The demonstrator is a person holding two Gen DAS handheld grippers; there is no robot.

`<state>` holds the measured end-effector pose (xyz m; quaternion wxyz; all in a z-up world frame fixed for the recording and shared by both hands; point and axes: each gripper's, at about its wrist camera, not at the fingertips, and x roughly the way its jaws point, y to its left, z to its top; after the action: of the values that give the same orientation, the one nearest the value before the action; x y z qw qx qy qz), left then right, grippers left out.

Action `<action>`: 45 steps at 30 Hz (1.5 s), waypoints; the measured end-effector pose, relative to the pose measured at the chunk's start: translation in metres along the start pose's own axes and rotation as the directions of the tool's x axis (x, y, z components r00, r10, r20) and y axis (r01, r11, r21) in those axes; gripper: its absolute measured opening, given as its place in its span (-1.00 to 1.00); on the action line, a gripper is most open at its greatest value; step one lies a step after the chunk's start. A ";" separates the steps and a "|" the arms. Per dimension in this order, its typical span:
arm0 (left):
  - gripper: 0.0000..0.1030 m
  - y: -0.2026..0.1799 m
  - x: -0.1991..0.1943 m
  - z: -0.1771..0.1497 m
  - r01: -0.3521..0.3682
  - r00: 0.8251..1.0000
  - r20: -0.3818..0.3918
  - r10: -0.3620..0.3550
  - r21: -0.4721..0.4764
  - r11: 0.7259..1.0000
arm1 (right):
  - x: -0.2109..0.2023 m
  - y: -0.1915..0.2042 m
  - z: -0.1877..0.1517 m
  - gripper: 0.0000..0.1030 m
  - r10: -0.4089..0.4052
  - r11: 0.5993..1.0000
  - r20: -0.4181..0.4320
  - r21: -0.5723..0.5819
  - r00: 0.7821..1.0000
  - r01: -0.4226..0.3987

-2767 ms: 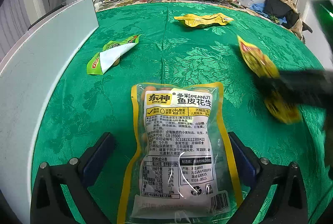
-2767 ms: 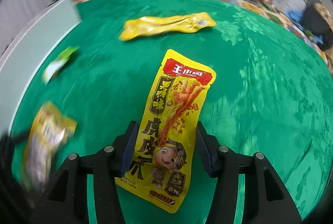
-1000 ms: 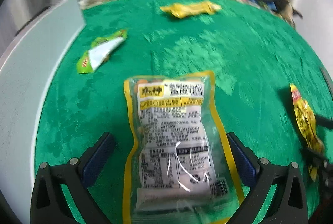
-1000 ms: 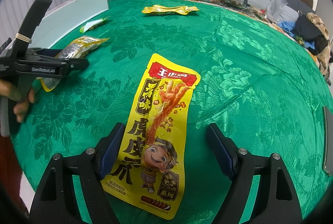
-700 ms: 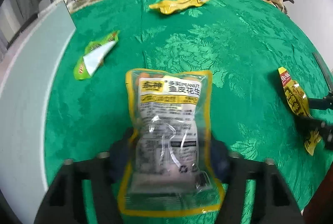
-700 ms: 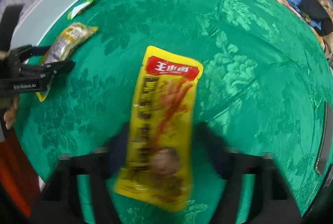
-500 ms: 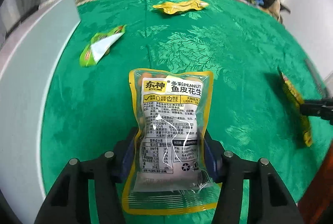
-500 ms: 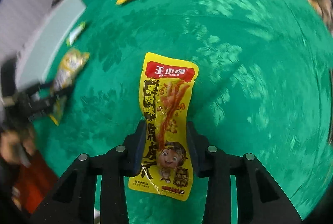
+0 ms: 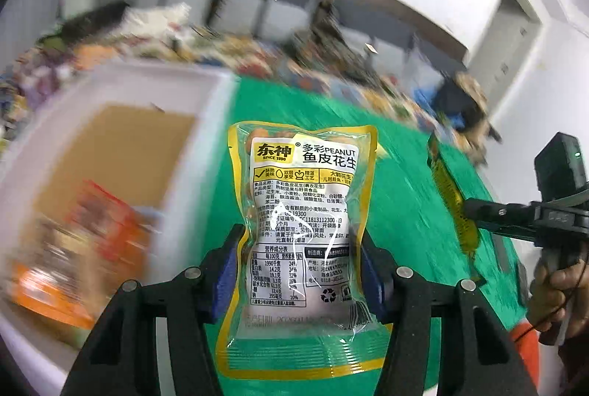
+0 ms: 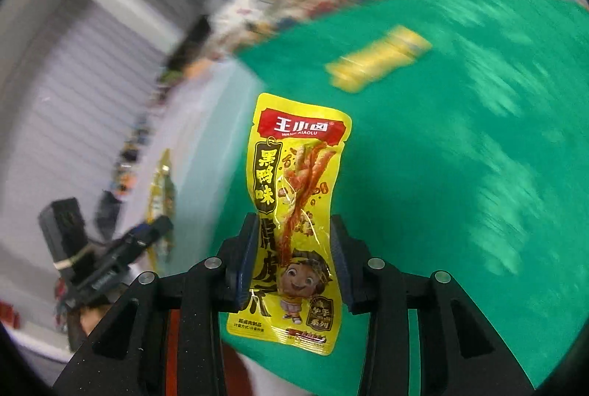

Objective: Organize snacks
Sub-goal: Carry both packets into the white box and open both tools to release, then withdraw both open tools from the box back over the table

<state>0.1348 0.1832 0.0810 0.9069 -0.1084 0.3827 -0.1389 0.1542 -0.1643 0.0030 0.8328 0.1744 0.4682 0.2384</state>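
Although both views are smeared by blur at the edges, the count is easy: two grippers, each pinching one snack bag. The left gripper has its blue pads pressed against the sides of a clear peanut bag with a yellow border, held clear of the green cloth with its printed label toward the camera. The right gripper clamps a narrow yellow snack pouch with a red band at the top and a cartoon figure near the bottom, also lifted off the cloth. Each gripper shows up edge-on in the other's view (the right one at the far right of the left view, with a hand on its grip).

A third snack, one more yellow packet, lies flat on the cloth well beyond the pouch. To the left of the peanut bag sits one white box with a brown cardboard floor; inside it are blurred red and orange packets, too smeared to count.

The surface is a bright green cloth with a woven leaf pattern, covering a round-looking table. Behind it runs a cluttered strip of colourful fabric and odds and ends, then grey cushioned seating against a white wall, with a pale door at the right in the left view.
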 end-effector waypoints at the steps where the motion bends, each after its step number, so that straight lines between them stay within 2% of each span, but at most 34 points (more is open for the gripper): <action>1: 0.10 0.021 -0.013 0.010 -0.046 0.999 0.023 0.046 -0.013 0.999 | 0.007 0.020 0.008 -0.21 0.034 0.999 0.004 -0.019 0.999 -0.034; 3: 0.12 0.053 -0.027 0.020 -0.126 0.991 0.041 0.128 -0.036 0.991 | 0.028 0.073 0.025 -0.21 0.111 0.991 0.000 -0.077 0.994 -0.111; 5: 0.18 0.093 -0.038 0.022 -0.219 0.974 0.040 0.223 -0.084 0.972 | 0.052 0.117 0.034 -0.21 0.152 0.980 -0.015 -0.125 0.988 -0.152; 6: 0.28 0.108 -0.041 0.021 -0.247 0.967 0.040 0.252 -0.103 0.963 | 0.069 0.142 0.037 -0.20 0.166 0.974 -0.025 -0.155 0.986 -0.168; 7: 0.39 0.126 -0.042 0.018 -0.297 0.952 0.032 0.303 -0.125 0.947 | 0.082 0.158 0.040 -0.17 0.170 0.969 -0.031 -0.176 0.985 -0.173; 8: 0.62 0.142 -0.040 0.013 -0.333 0.941 0.013 0.338 -0.140 0.932 | 0.095 0.176 0.039 -0.03 0.169 0.965 -0.034 -0.198 0.985 -0.172; 9: 0.72 0.161 -0.036 0.006 -0.375 0.926 -0.013 0.378 -0.162 0.913 | 0.114 0.194 0.038 0.14 0.159 0.962 -0.035 -0.219 0.987 -0.163; 11: 0.72 0.183 -0.031 -0.008 -0.432 0.902 -0.060 0.428 -0.187 0.883 | 0.142 0.211 0.032 0.35 0.124 0.963 -0.059 -0.235 0.990 -0.135; 13: 0.72 0.197 -0.028 -0.023 -0.470 0.882 -0.085 0.463 -0.205 0.859 | 0.163 0.220 0.022 0.35 0.092 0.962 -0.095 -0.248 0.991 -0.113; 15: 0.72 0.198 -0.027 -0.036 -0.476 0.878 -0.074 0.473 -0.222 0.851 | 0.161 0.214 0.013 0.35 0.096 0.962 -0.088 -0.246 0.991 -0.115; 18: 0.72 0.190 -0.029 -0.040 -0.463 0.883 -0.042 0.467 -0.232 0.856 | 0.146 0.189 0.005 0.35 0.057 0.957 -0.038 -0.282 0.998 -0.065; 22: 0.73 0.152 -0.038 -0.030 -0.392 0.912 0.038 0.407 -0.208 0.896 | 0.125 0.131 0.001 0.35 -0.082 0.943 0.052 -0.320 0.995 0.094; 25: 0.82 0.108 -0.039 -0.019 -0.302 0.943 0.092 0.319 -0.164 0.939 | 0.109 0.065 -0.013 0.35 -0.241 0.910 0.108 -0.319 0.964 0.263; 26: 0.88 0.084 -0.038 -0.017 -0.261 0.954 0.112 0.277 -0.136 0.956 | 0.103 0.042 -0.019 0.35 -0.300 0.891 0.124 -0.318 0.946 0.324; 27: 0.93 0.071 -0.037 -0.016 -0.239 0.960 0.120 0.253 -0.118 0.964 | 0.093 0.009 -0.029 0.35 -0.374 0.861 0.137 -0.316 0.917 0.398; 28: 0.94 0.051 -0.033 -0.015 -0.207 0.967 0.129 0.218 -0.089 0.974 | 0.087 -0.007 -0.034 0.35 -0.410 0.846 0.143 -0.311 0.901 0.434; 29: 0.95 0.033 -0.029 -0.014 -0.175 0.974 0.133 0.182 -0.060 0.983 | 0.077 -0.031 -0.041 0.35 -0.460 0.822 0.153 -0.300 0.875 0.484; 31: 0.97 -0.007 -0.014 -0.016 -0.101 0.988 0.117 0.100 0.005 0.995 | 0.050 -0.081 -0.055 0.35 -0.543 0.780 0.176 -0.257 0.821 0.571; 33: 0.99 -0.038 0.007 -0.020 -0.059 0.996 0.075 0.055 0.048 0.997 | 0.030 -0.114 -0.063 0.35 -0.592 0.754 0.193 -0.209 0.782 0.622; 35: 0.99 -0.063 0.034 -0.030 -0.044 0.999 0.023 0.043 0.080 0.996 | 0.009 -0.147 -0.070 0.35 -0.630 0.740 0.197 -0.141 0.751 0.658; 39: 0.99 -0.096 0.094 -0.057 -0.047 0.994 -0.092 0.058 0.123 0.991 | -0.016 -0.187 -0.076 0.35 -0.669 0.727 0.198 -0.026 0.717 0.686; 41: 0.99 -0.108 0.121 -0.069 -0.060 0.987 -0.137 0.081 0.151 0.987 | -0.023 -0.200 -0.079 0.38 -0.672 0.731 0.194 0.020 0.714 0.683; 42: 0.99 -0.113 0.133 -0.073 -0.073 0.983 -0.152 0.099 0.167 0.983 | -0.028 -0.203 -0.079 0.41 -0.656 0.748 0.202 0.044 0.727 0.663; 45: 0.99 -0.120 0.164 -0.082 -0.102 0.975 -0.174 0.137 0.194 0.976 | -0.035 -0.208 -0.076 0.48 -0.654 0.753 0.205 0.076 0.729 0.654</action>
<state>0.1642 0.0085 -0.0475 0.8799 0.0128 0.4573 -0.1283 0.1216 -0.3502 -0.1174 0.9097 0.0231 0.4048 -0.0900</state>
